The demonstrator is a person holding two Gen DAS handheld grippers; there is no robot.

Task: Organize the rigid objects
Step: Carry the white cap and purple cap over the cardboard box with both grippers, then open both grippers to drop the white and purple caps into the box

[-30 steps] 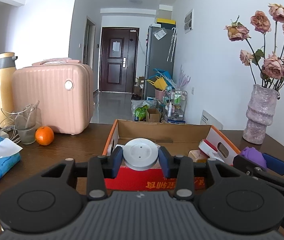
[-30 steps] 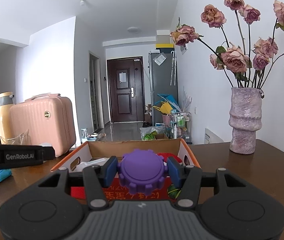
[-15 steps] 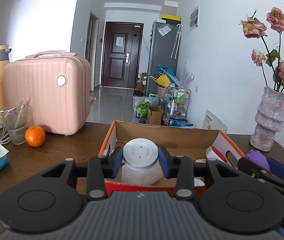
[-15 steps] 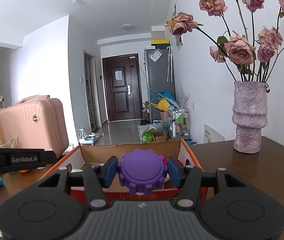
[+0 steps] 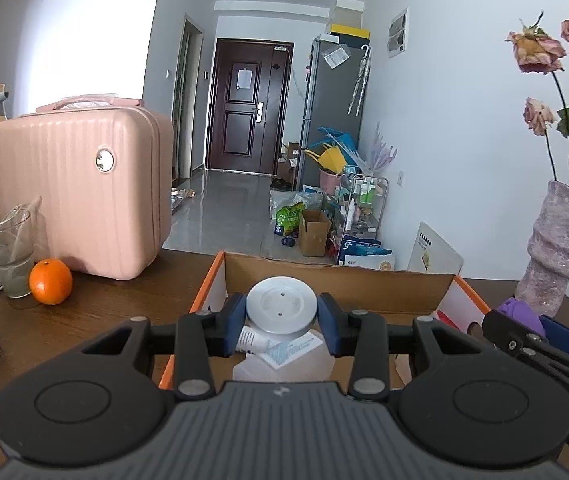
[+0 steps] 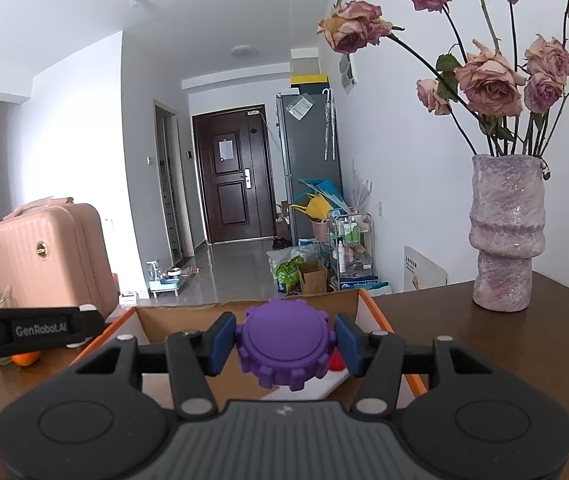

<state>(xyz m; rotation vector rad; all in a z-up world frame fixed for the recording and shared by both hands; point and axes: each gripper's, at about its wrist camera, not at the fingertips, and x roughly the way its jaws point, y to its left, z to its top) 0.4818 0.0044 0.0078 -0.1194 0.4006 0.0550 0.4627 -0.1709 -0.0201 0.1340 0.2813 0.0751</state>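
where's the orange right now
In the left wrist view the orange sits on the table at far left, beside the glass, in front of the pink suitcase.

Bright, even daylight on white walls (image 5: 444,120); soft glare on hallway floor (image 5: 220,208). Faint shadow under suitcase (image 5: 84,192). Strong fisheye bending, dark corners. Sharp throughout, slightly soft near vase (image 6: 504,232).

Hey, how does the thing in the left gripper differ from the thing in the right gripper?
The left gripper clamps a white bottle by its smooth, flat white cap; the right gripper clamps a purple lid with a notched, gear-like rim. The bottle's pale labelled body shows below; nothing shows under the purple lid. Both are round, over the cardboard box.
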